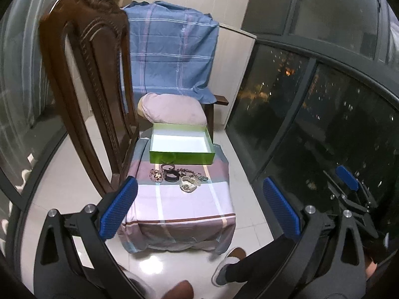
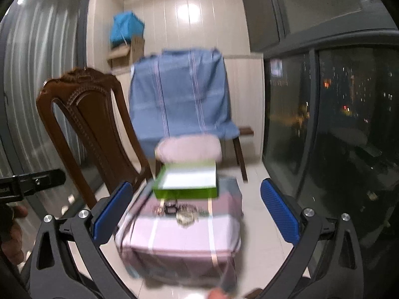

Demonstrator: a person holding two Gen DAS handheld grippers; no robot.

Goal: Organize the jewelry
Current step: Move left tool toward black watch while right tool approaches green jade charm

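Nothing sorted yet: green box (image 1: 182, 147) sits empty, jewelry pile (image 1: 178, 177) untouched on the cloth-covered worktop (image 1: 179, 206), left tool (image 1: 199, 209) & right tool (image 2: 195, 214) both wide open, empty.

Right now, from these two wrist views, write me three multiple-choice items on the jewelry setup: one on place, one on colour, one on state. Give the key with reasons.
1. Where does the jewelry pile lie?
A. Inside the box
B. On the striped cloth, in front of the box
C. On the floor

2. What colour are the outer walls of the box?
A. Green
B. Red
C. Black

3. How do the two grippers stand?
A. Both shut on a bracelet
B. Left open, right shut
C. Both open and holding nothing

Key:
1 B: the pieces sit on the striped cloth, on the near side of the box and outside it.
2 A: the walls show bright green around a white inside, which looks bare.
3 C: the left gripper and the right gripper each have their blue pads spread wide with nothing between them.
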